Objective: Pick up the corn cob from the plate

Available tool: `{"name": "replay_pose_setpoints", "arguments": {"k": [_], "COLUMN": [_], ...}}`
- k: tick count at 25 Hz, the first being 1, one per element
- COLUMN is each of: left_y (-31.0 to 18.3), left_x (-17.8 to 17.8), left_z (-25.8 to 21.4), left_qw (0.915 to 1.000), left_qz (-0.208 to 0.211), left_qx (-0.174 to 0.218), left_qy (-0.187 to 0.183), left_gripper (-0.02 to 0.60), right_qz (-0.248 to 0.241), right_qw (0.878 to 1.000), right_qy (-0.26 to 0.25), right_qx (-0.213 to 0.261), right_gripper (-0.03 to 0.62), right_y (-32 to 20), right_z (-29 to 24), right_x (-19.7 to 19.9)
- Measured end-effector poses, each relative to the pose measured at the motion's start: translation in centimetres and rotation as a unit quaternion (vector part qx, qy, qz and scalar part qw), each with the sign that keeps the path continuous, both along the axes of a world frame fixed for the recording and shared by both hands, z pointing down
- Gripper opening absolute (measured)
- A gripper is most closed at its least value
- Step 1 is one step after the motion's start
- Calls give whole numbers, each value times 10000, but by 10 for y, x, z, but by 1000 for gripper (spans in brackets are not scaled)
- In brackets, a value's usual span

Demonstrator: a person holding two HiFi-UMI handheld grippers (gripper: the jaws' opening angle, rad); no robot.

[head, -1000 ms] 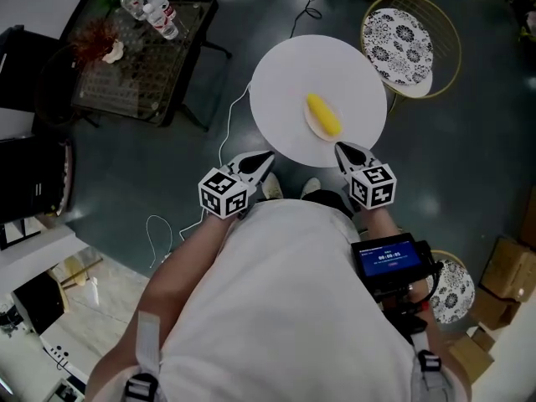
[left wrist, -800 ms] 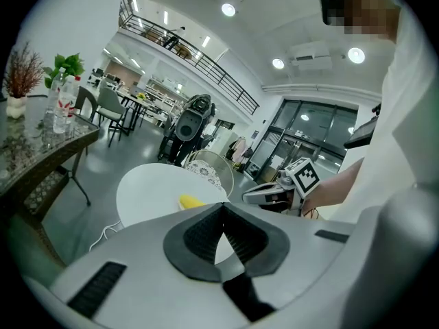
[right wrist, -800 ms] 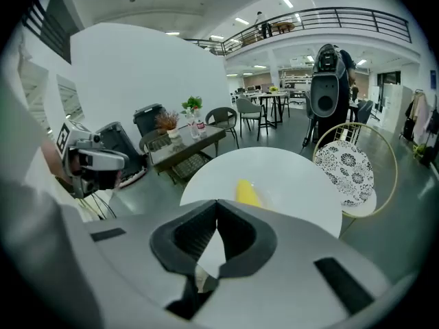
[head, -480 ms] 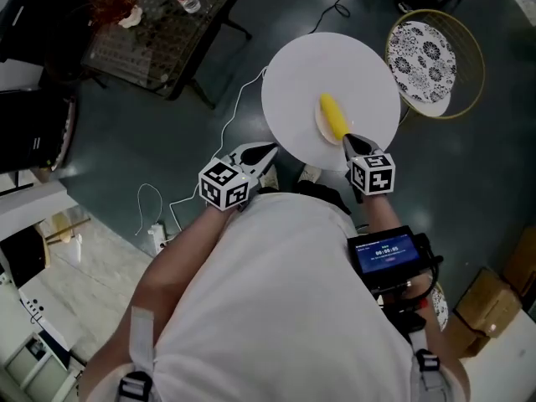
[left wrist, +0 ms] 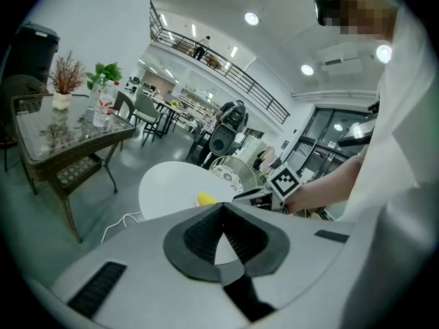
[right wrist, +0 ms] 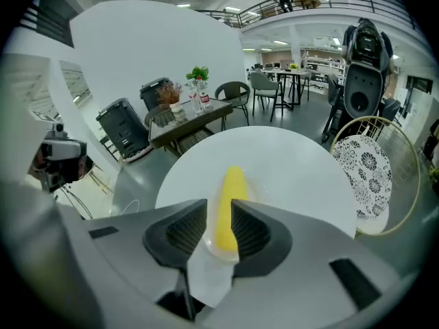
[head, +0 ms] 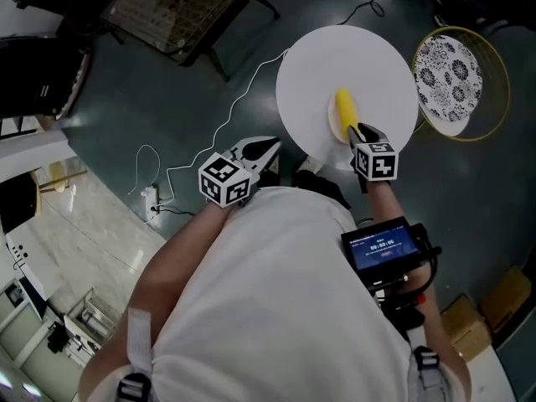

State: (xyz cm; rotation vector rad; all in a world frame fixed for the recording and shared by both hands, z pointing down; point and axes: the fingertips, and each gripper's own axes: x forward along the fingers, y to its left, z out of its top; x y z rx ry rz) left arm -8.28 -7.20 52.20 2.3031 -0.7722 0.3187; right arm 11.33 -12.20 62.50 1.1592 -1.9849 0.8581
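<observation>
A yellow corn cob (head: 344, 111) lies on a small white plate (head: 334, 127) near the front of the round white table (head: 352, 65). My right gripper (head: 363, 134) is tilted down over the cob's near end. In the right gripper view its jaws are opening: the fingertips (right wrist: 219, 204) stand either side of the cob (right wrist: 230, 190) without pressing on it, and the plate's rim (right wrist: 206, 243) shows below. My left gripper (head: 266, 150) hangs off the table's left edge over the floor, its jaws (left wrist: 221, 208) together and empty. The left gripper view shows the cob (left wrist: 205, 199) far ahead.
A patterned round stool in a gold ring (head: 456, 72) stands right of the table. A glass-topped side table (head: 180, 11) is at the upper left. A white cable (head: 219, 131) runs across the floor to a power strip (head: 152, 200). Cardboard boxes (head: 469, 329) sit at the lower right.
My right gripper has moved forward and down onto the cob's near end, and its jaws have parted. The left gripper has stayed beside the table's edge.
</observation>
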Motion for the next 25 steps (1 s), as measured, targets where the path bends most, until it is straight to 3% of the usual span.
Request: {"name": "replay_pose_setpoints", "arguments": {"k": [3,9,13,15,25], "left_y": [1,9,13,14,14], "left_x": [-6,-18,-27,-30,-37], "left_z": [2,7,6,7,14], "left_qw": [9998,9985,9971,9965,9956], "left_qz": [-206,-518,-710,-782,-854], "left_qx": [-43,-126,-164,-186,-242], "left_qy": [-14,-129,-214,-244,-296], "left_gripper": [5,5,5,5,5], "right_qz": [-134,-266,-254,-218,-365], "right_qw": [9998,9985,9976,9969,9910], "right_qy": [148,317,367,470,783], "right_qx": [-65,-354,-533,-597,-1024], "right_gripper": [89,199,201,256,256], "right_y": [-12,-27,-35,-38,-43], "right_z": [10,35,53,59,89], "right_x": [-1,-6,-8,-6,-12]}}
